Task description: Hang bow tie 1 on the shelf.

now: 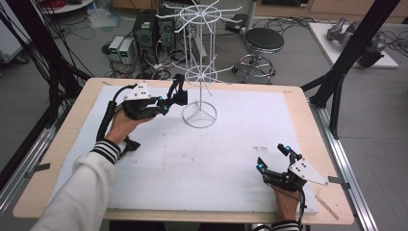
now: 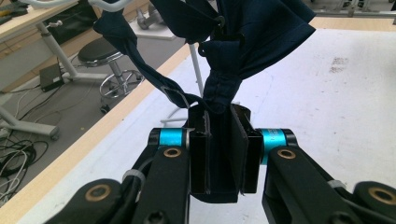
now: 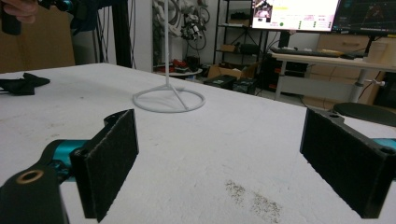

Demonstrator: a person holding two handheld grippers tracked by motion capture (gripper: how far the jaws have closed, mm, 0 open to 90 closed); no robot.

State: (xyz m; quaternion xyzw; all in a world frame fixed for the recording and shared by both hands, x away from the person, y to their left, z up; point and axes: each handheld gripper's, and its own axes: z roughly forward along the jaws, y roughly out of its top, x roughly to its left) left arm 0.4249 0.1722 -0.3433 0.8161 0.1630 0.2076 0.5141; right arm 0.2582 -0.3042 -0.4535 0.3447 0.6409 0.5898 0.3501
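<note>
Closest to the lens in the left gripper view, the left tongs (image 2: 219,149) are clamped narrow on a bunched piece of dark navy fabric (image 2: 233,51), which rises from the jaws toward the top of the frame.

Largest in the high view is the wooden surface with its white foam covering (image 1: 202,163), spread across the middle. On it, upper centre, stands the tall white wire rack with radiating hook arms (image 1: 199,72) on a ring base. The fabric (image 1: 177,94) is held just left of the rack's stem, near its lower ring of arms; a thin wire loop seems caught in the cloth, though I cannot tell whether it hangs on a hook. Judging from this, the left hand (image 1: 122,126) is far nearer.

At lower right the right tongs (image 1: 274,161) rest wide and empty.
</note>
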